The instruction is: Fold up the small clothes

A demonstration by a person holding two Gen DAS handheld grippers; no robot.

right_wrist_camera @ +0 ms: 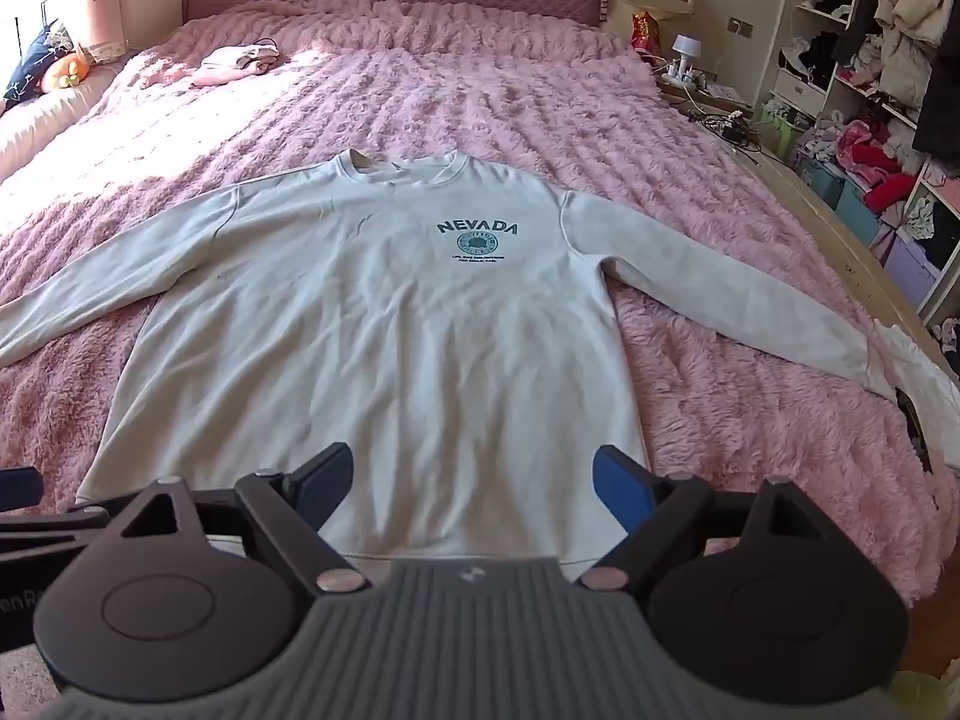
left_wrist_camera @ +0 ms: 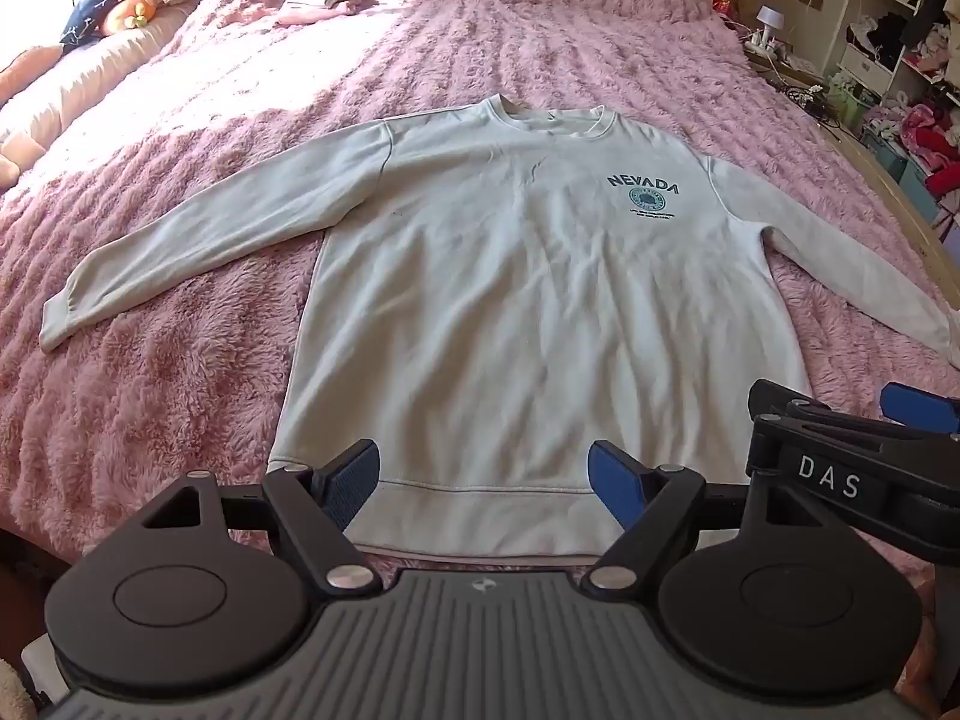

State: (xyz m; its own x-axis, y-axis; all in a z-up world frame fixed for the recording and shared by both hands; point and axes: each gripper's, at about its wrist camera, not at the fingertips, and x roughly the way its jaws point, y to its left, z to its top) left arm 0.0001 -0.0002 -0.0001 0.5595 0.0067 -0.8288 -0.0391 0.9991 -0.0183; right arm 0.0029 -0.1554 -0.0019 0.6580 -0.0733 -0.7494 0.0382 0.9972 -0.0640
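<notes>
A white long-sleeved sweatshirt (left_wrist_camera: 528, 300) with a green "NEVADA" print lies flat, face up, on the pink fluffy bedspread, sleeves spread to both sides, hem towards me. It also shows in the right wrist view (right_wrist_camera: 384, 348). My left gripper (left_wrist_camera: 483, 480) is open and empty, hovering above the hem. My right gripper (right_wrist_camera: 471, 486) is open and empty, above the hem's right part. The right gripper also shows at the right edge of the left wrist view (left_wrist_camera: 852, 414).
The pink bedspread (left_wrist_camera: 180, 390) covers the bed. A small folded pink garment (right_wrist_camera: 237, 63) lies near the headboard. Pillows and a plush toy (left_wrist_camera: 129, 15) sit at the far left. A white cloth (right_wrist_camera: 924, 384) lies at the bed's right edge. Cluttered shelves (right_wrist_camera: 870, 90) stand on the right.
</notes>
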